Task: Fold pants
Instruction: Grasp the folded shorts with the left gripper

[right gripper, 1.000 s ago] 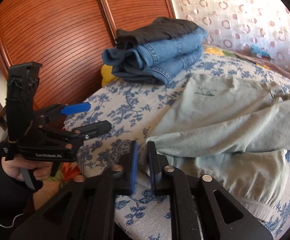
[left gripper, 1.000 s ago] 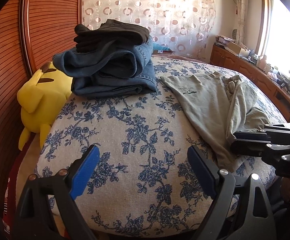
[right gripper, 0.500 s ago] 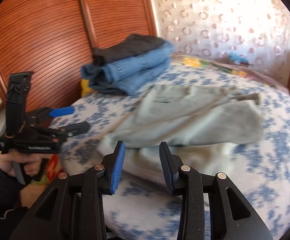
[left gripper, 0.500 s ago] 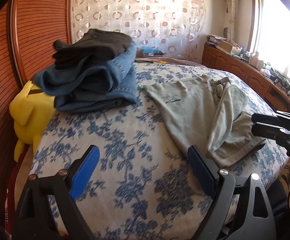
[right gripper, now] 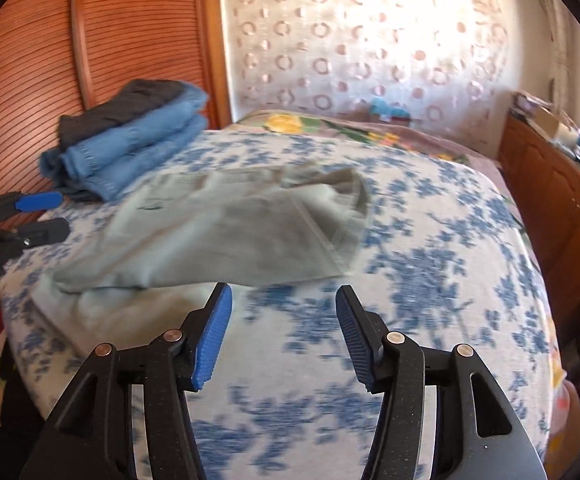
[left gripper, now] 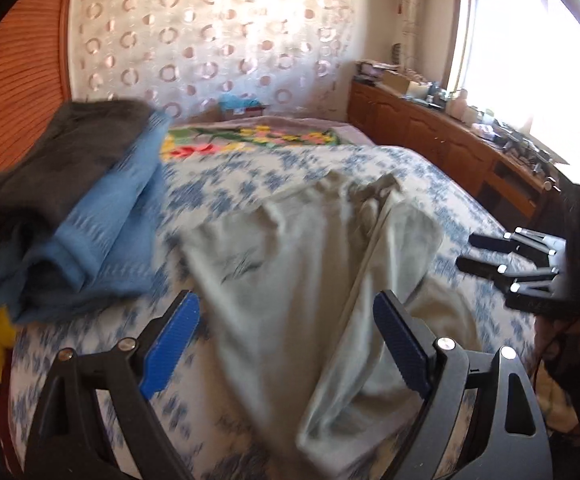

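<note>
On blue-floral bedspread (left gripper: 273,168): pale grey-green cotton pants (left gripper: 290,280), long axis front-to-back (waistband far); left gripper (left gripper: 290,340), right gripper (right gripper: 283,334) fingers apart, empty.

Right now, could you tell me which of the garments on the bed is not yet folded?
The pale green pants, lying loosely spread on the bed; the jeans and dark garment sit folded in a stack.

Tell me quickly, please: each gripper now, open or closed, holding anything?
Left gripper: open, holding nothing; the grey-green pants lie beneath it.
Right gripper: open, holding nothing, over the floral bedspread.
</note>
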`<state>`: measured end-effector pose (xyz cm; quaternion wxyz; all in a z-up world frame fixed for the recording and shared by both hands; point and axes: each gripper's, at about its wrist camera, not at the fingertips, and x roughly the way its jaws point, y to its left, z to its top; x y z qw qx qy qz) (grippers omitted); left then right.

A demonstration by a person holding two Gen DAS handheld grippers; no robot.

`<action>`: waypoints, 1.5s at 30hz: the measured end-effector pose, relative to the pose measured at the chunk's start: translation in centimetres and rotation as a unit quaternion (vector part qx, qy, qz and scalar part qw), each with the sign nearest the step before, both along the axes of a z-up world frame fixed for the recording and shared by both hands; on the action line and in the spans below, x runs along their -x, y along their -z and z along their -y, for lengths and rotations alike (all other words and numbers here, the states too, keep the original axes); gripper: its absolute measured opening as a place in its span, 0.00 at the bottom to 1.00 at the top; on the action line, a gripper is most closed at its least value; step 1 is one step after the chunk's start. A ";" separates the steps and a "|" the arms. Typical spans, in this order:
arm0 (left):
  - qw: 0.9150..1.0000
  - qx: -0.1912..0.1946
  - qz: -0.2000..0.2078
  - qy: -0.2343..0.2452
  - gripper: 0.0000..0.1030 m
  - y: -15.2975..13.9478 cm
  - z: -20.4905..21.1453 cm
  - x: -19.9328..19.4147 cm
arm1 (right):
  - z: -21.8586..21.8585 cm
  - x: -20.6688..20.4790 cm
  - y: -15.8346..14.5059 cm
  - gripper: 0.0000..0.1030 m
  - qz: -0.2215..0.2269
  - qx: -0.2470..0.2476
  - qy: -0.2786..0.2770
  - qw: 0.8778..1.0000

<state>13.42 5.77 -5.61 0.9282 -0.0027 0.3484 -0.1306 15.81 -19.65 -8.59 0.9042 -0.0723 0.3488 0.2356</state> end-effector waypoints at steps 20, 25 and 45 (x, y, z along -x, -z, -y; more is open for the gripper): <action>0.992 -0.067 -0.052 0.089 0.64 0.1 7.6 -9.7 | 3.4 -2.7 1.9 0.54 -0.071 -0.045 0.036 0.996; 0.988 -0.098 -0.070 0.097 0.64 1.4 8.9 -9.3 | 3.6 -2.6 1.8 0.54 -0.071 -0.052 0.039 0.995; 0.986 -0.069 -0.083 0.128 0.15 2.2 9.6 -5.5 | 3.6 -2.0 1.6 0.54 -0.054 -0.049 0.052 0.996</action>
